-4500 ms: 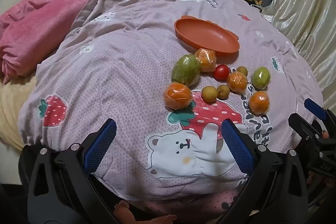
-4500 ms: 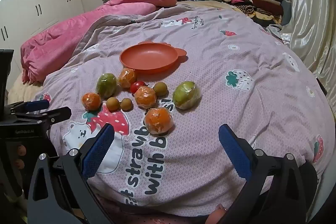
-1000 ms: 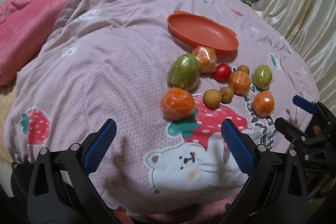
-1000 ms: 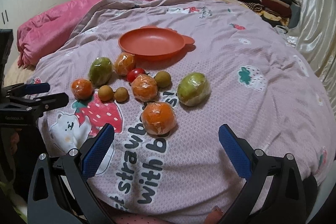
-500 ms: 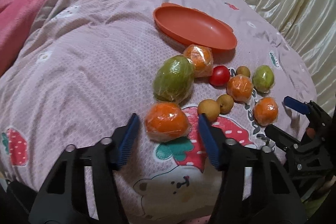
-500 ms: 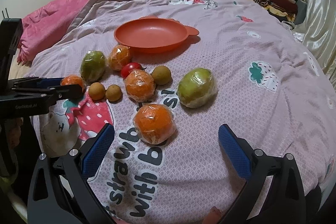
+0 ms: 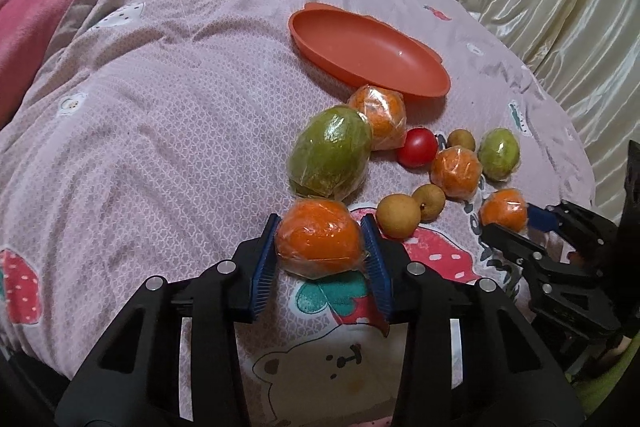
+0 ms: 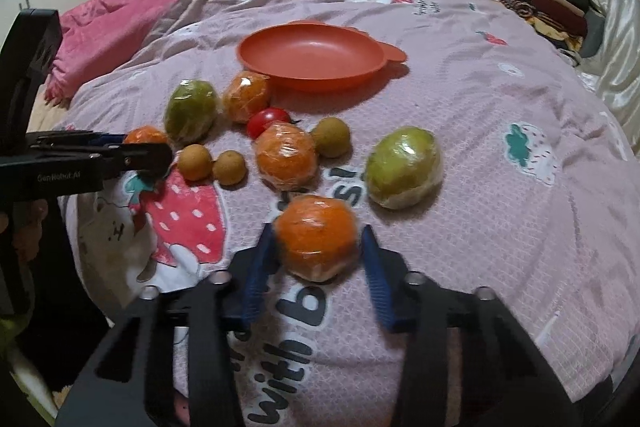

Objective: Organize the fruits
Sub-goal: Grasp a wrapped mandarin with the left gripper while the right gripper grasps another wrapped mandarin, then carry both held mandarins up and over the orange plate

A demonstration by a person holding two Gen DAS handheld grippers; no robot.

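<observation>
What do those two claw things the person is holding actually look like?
Both are matte black plastic frames with triangular cut-outs and silver bolts. The left gripper and right gripper each carry two ribbed blue pads. Small pale lettering marks the left one's side; no cables or sleeves show.

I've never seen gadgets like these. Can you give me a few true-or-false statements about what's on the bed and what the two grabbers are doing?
1. The orange plate has no fruit on it. True.
2. The left gripper holds a green fruit. False: its jaws are shut on a wrapped orange.
3. One red tomato lies among the fruit. True.
4. The fruit lies on a wooden table. False: it lies on a pink bedspread printed with strawberries.
5. The right gripper has its jaws on either side of another orange. True, though whether they press on it cannot be told.
</observation>
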